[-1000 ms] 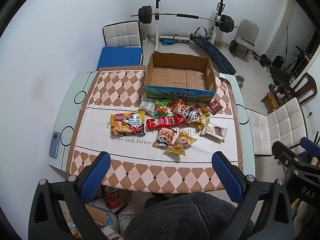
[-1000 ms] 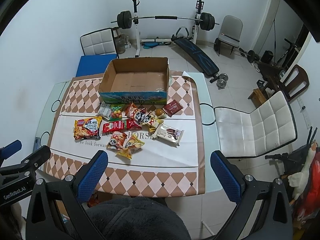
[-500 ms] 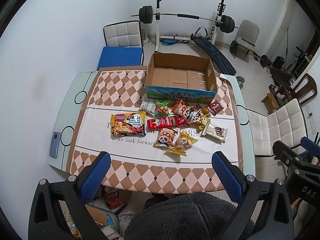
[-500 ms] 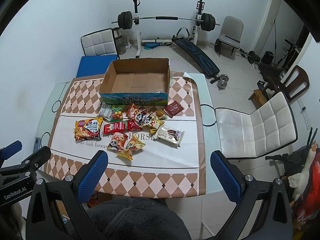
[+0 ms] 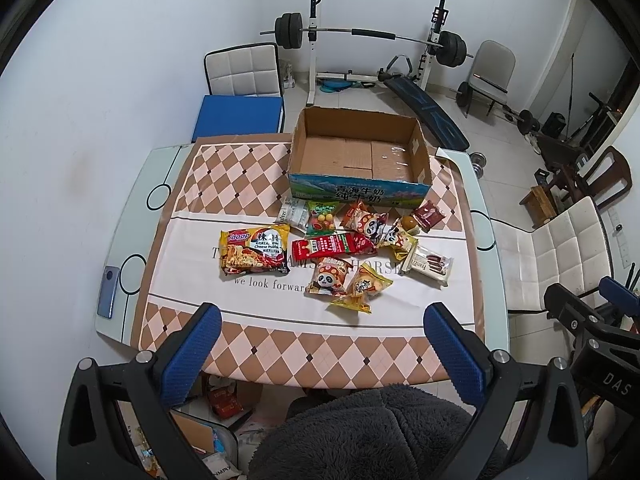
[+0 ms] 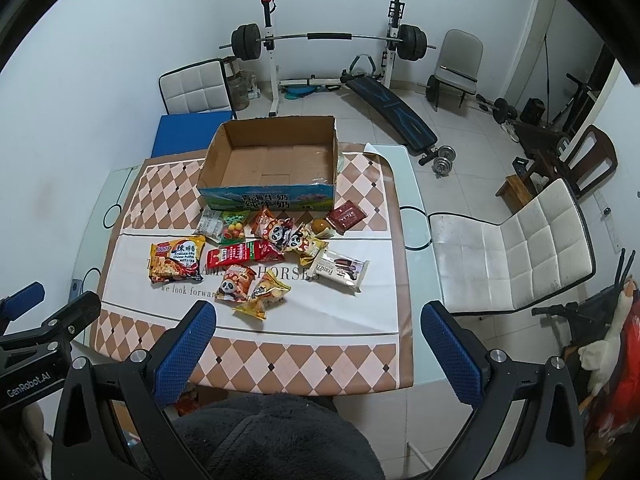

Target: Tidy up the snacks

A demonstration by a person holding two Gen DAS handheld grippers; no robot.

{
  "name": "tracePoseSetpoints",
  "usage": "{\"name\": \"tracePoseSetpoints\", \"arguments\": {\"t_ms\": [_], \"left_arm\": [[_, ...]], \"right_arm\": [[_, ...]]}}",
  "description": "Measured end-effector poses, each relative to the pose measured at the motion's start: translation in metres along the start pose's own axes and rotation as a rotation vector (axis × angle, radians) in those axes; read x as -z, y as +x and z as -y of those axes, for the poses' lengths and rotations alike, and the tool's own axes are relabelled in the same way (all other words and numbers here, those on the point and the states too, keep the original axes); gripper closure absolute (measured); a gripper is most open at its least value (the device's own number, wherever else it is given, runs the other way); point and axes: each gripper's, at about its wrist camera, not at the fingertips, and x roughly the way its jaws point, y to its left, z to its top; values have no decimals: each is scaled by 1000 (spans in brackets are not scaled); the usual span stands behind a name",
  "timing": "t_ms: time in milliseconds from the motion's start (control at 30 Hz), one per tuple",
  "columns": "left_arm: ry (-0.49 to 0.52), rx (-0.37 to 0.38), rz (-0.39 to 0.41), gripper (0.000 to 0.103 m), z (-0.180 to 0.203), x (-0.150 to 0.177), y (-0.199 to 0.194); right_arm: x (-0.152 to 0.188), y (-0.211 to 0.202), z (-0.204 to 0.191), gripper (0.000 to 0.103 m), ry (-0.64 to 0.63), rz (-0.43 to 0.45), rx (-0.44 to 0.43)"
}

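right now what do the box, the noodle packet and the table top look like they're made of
Box: corrugated cardboard, going by the matte brown inside, seamed bottom flaps and ragged rim; the front has a printed, slightly glossy face.
Noodle packet: thin plastic film, glossy and crinkled.
Table top: probably glass, pale and reflective with rounded corners, mostly under a smooth printed diamond-pattern cover whose material I can't tell.

Colourful snack packets (image 5: 340, 248) lie scattered before the empty open cardboard box (image 5: 358, 156).
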Motion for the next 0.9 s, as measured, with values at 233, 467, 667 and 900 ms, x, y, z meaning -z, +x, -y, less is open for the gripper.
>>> {"name": "tracePoseSetpoints", "arguments": {"t_ms": [233, 467, 667, 900], "left_arm": [[-1, -1, 2, 0, 0, 0, 0], [-1, 1, 3, 0, 0, 0, 0], [-2, 2, 4, 0, -1, 0, 1], [-2, 2, 6, 0, -1, -2, 0]], "right_arm": [[0, -1, 2, 0, -2, 4, -2], [0, -1, 0, 0, -5, 2, -5], [-4, -1, -7, 0, -8, 2, -7], [-11, -2, -12, 0, -6, 1, -9]]}}
